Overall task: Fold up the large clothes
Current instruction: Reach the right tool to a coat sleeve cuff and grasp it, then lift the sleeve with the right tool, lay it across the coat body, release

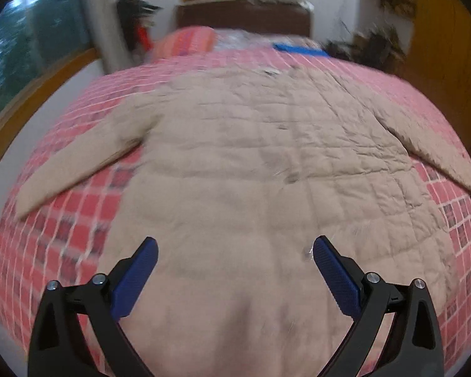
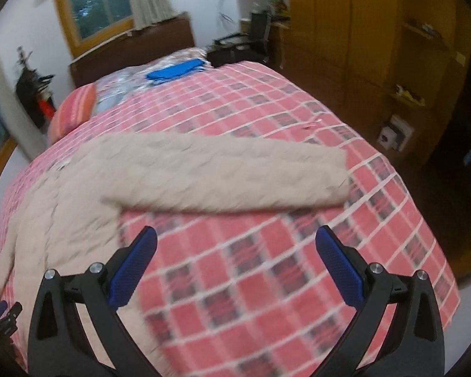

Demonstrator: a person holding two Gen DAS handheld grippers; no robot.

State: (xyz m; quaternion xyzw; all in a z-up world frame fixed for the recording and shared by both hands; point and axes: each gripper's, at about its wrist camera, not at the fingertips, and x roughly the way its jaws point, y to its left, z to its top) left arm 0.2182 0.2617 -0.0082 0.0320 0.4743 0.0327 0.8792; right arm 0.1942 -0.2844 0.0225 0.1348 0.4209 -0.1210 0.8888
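Coat (image 1: 251, 163), beige and quilted, lies flat on the pink checked bed (image 1: 78, 220), long axis running from hem near the left tongs (image 1: 234, 248) up to collar by the headboard, sleeves angled outward. Both tongs gape wide, holding nothing; right tongs (image 2: 235, 238) hang over bare bedspread below the right sleeve (image 2: 235, 179).
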